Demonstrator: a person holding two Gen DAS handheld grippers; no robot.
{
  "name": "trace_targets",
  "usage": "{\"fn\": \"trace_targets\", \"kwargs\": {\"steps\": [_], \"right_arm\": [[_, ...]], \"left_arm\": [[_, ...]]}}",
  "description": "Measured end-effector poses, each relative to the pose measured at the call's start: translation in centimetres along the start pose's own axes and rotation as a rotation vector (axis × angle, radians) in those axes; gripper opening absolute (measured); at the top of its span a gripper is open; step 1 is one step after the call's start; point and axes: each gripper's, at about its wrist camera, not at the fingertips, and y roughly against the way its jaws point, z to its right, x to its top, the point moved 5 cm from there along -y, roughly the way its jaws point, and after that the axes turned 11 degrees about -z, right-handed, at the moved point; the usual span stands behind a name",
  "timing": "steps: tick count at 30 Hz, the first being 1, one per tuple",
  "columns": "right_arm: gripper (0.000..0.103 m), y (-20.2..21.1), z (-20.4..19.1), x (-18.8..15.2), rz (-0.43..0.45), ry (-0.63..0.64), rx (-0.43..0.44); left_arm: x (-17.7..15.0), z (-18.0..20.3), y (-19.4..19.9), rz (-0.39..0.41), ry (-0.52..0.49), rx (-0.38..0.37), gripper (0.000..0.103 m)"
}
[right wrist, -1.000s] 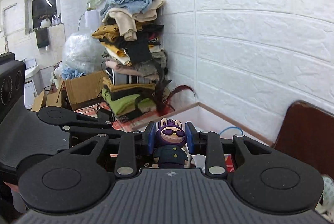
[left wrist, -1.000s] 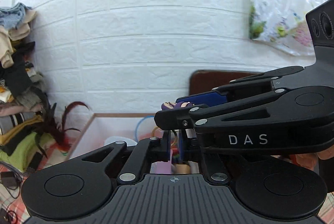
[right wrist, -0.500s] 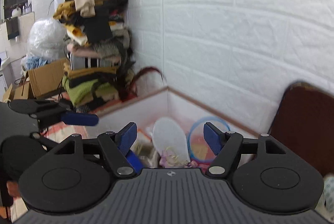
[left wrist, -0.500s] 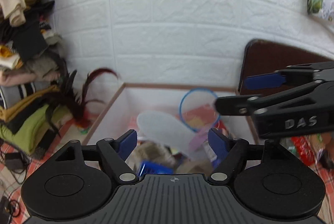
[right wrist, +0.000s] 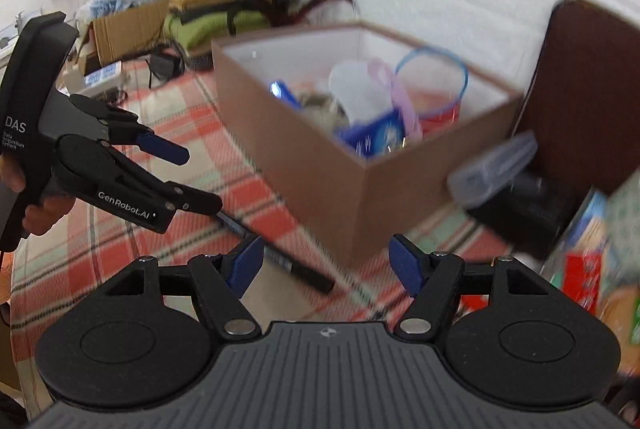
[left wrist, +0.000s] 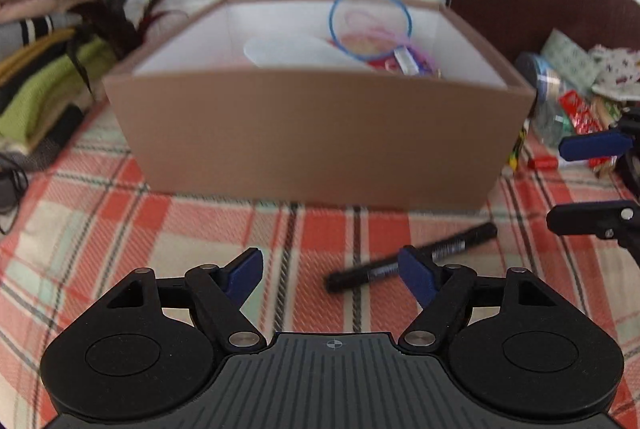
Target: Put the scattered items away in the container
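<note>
A black marker pen [left wrist: 412,257] lies flat on the red, green and cream checked cloth [left wrist: 120,213], just in front of a brown cardboard box [left wrist: 320,137] with a white inside. The pen lies at a slant, its far end pointing toward the box's right front corner, near the wall but not touching it. The box already holds several things: a blue hoop [left wrist: 370,24], a pale plastic lid [left wrist: 292,49], a blue packet [right wrist: 376,135] and some pink and purple pieces too blurred to name. The left gripper [left wrist: 332,273] hangs low over the cloth with its 2 blue fingers spread wide and nothing between them; the pen's near end sits just ahead of its right finger. The right gripper [right wrist: 326,261] is also wide apart and empty, to the right of the box, where more clutter waits: a jar [left wrist: 548,97], red wrappers and patterned packets. The step in hand looks like fetching the next loose item, probably the pen. That would call for lining 1 gripper across the pen's barrel, lowering to the cloth, closing, then lifting it over the box wall.
</note>
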Motion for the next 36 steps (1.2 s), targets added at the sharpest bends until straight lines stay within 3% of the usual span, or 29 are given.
{"fn": "trace_targets", "kwargs": {"steps": [7, 14, 16, 18, 22, 30, 36], "right_arm": [[0.072, -2.5, -0.1, -1.3, -0.056, -0.043, 0.020], [0.068, -5.1, -0.4, -1.0, -0.080, -0.024, 0.041], [0.067, -5.8, -0.4, -1.0, -0.083, -0.023, 0.049], [0.067, -6.4, -0.4, -0.9, -0.085, -0.022, 0.057], [0.067, -6.5, 0.1, -1.2, -0.080, -0.032, 0.059], [0.068, -4.6, 2.8, -2.2, -0.072, -0.073, -0.067], [0.068, -4.8, 7.1, -2.0, -0.060, -0.280, -0.155]], "left_arm": [[-0.9, 0.6, -2.0, -0.050, -0.012, -0.013, 0.073], [0.0, 0.8, -2.9, -0.044, -0.026, -0.010, 0.073], [0.2, 1.0, -3.0, -0.043, -0.038, -0.011, 0.068], [0.2, 1.3, -3.0, -0.041, -0.062, -0.011, 0.056], [-0.3, 2.5, -2.5, -0.050, -0.112, -0.049, 0.052], [0.5, 3.9, -1.7, -0.018, -0.178, -0.032, 0.056], [0.5, 5.6, -3.3, -0.036, -0.233, -0.031, 0.058]]}}
